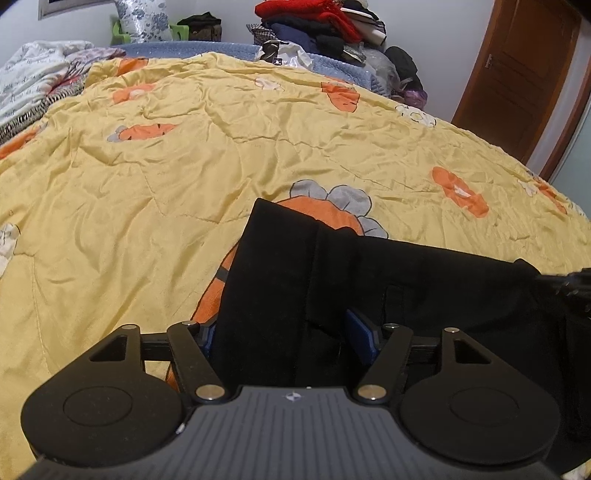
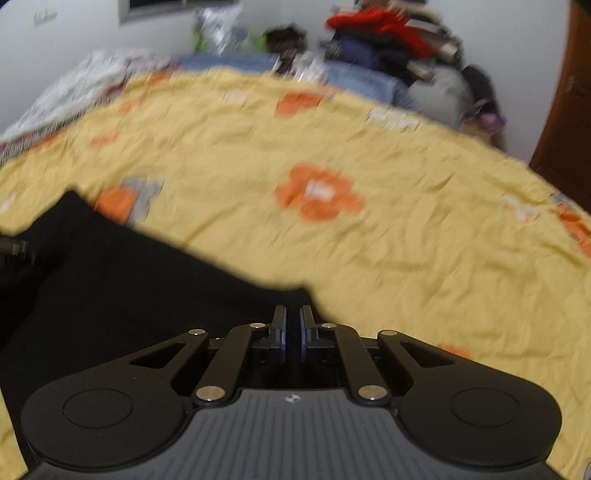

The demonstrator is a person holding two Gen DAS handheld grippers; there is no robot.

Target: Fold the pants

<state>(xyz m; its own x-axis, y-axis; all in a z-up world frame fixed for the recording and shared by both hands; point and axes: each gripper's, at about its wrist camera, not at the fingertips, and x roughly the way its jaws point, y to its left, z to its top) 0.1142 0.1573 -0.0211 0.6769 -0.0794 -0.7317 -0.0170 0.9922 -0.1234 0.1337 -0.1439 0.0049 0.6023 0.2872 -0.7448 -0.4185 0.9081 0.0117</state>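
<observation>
The black pants [image 1: 388,280] lie on a yellow flowered quilt [image 1: 184,166]. In the left wrist view the cloth runs between the wide-apart fingers of my left gripper [image 1: 286,332]; the jaws stand open around it. In the right wrist view, which is blurred, my right gripper [image 2: 291,332] has its blue pads [image 2: 282,332] nearly together on an edge of the pants [image 2: 129,280], whose cloth spreads to the left. The right gripper's body shows at the right edge of the left wrist view [image 1: 569,284].
A pile of folded clothes with a red garment [image 1: 314,14] sits at the far side of the bed. White patterned bedding [image 1: 33,77] lies at the far left. A brown wooden door [image 1: 517,81] stands at the right. The yellow quilt [image 2: 406,221] stretches ahead of both grippers.
</observation>
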